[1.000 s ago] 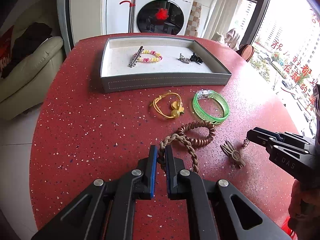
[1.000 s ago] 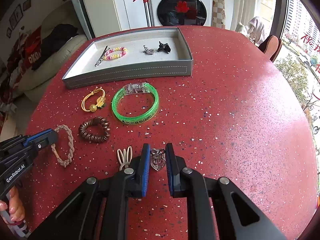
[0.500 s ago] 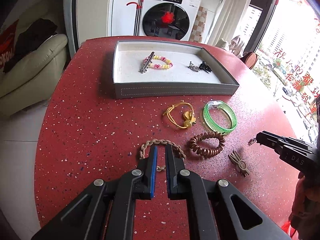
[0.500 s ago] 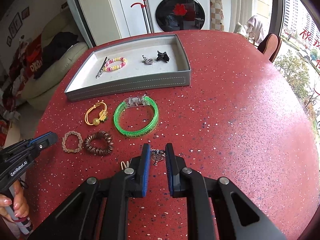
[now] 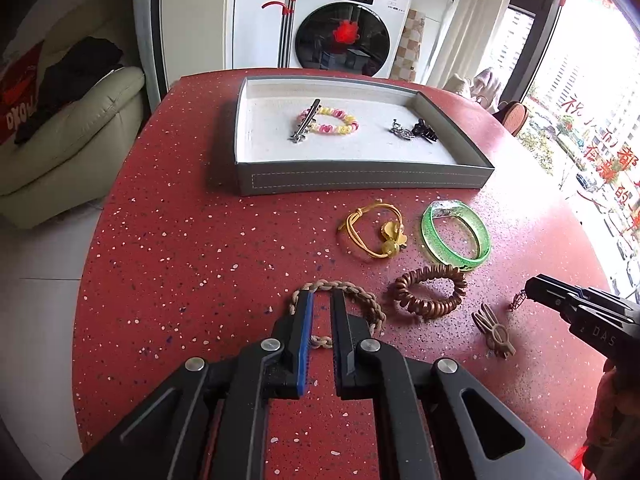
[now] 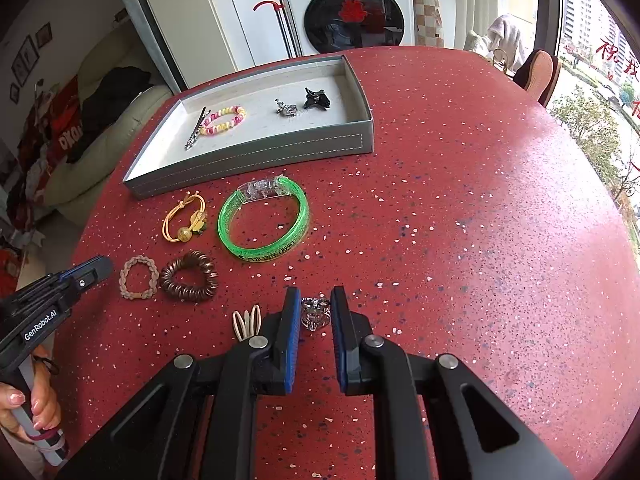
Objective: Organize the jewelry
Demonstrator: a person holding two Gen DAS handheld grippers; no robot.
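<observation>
The left gripper hangs low over the red speckled desk, its fingers a narrow gap apart and straddling the braided band, which lies flat beneath them; nothing is pinched. At 3 o'clock from the band sits the brown coil tie, and further at 3 o'clock the beige clip. At 12 o'clock from the coil tie lie the yellow cord bracelet and the green bangle, side by side, apart.

The right gripper has its fingers parted a little around a silver charm; whether they touch it cannot be told. The beige clip is just at its 9 o'clock.

At 12 o'clock stands the gray tray, holding a pink-and-yellow bead bracelet with a metal hair clip across it, a small silver piece and a black claw clip.
</observation>
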